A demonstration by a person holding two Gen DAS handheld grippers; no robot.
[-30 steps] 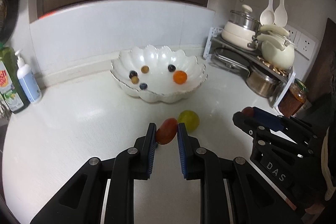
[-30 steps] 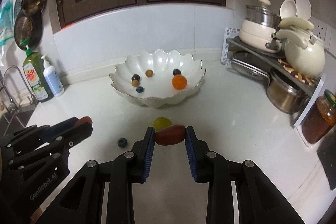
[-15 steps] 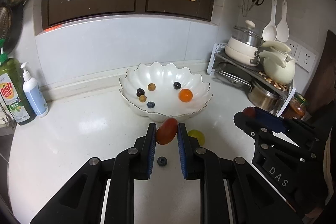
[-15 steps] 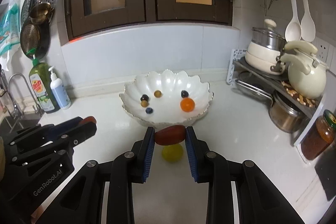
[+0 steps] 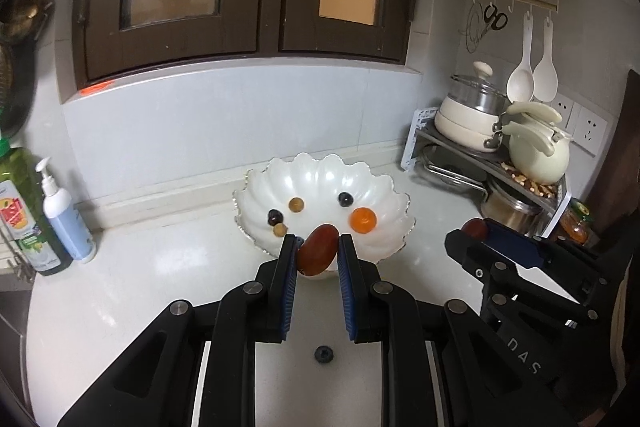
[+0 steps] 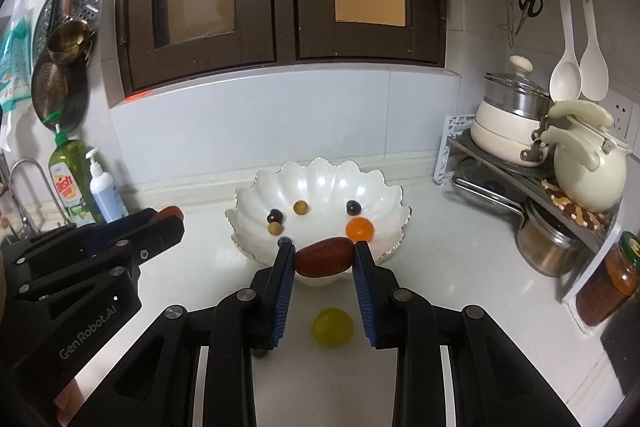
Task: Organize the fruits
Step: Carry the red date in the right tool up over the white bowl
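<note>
A: Nearest you, what lies under your left gripper (image 5: pixel 318 247)?

B: A dark blueberry (image 5: pixel 323 353) on the white counter (image 5: pixel 140 287), seen between the gripper's arms. The right wrist view does not show it clearly; there a yellow-green fruit (image 6: pixel 333 327) lies on the counter below your right gripper (image 6: pixel 324 255) instead.

A: How are your hands posed?

B: Both grippers point forward and tilt downward toward the scalloped white bowl (image 5: pixel 384 187), held side by side above the counter. Each view catches the other gripper at its edge, with a bit of red fruit at its tip.

A: What do the jaws hold?

B: Your left gripper pinches a red oval tomato (image 5: pixel 318 255), tilted, its blue pads pressed on both flanks. Your right gripper clamps a second red tomato (image 6: pixel 325 261) lengthwise, end to end, so its jaws stand slightly wider.

A: And beyond?

B: In the bowl rest an orange fruit (image 5: pixel 363 220), two dark berries and two brownish ones. Farther right, a rack (image 6: pixel 520 183) carries pots and a cream kettle (image 6: pixel 588 171); to the left stand a soap bottle (image 6: pixel 70 187) and a pump dispenser (image 5: pixel 64 219).
</note>
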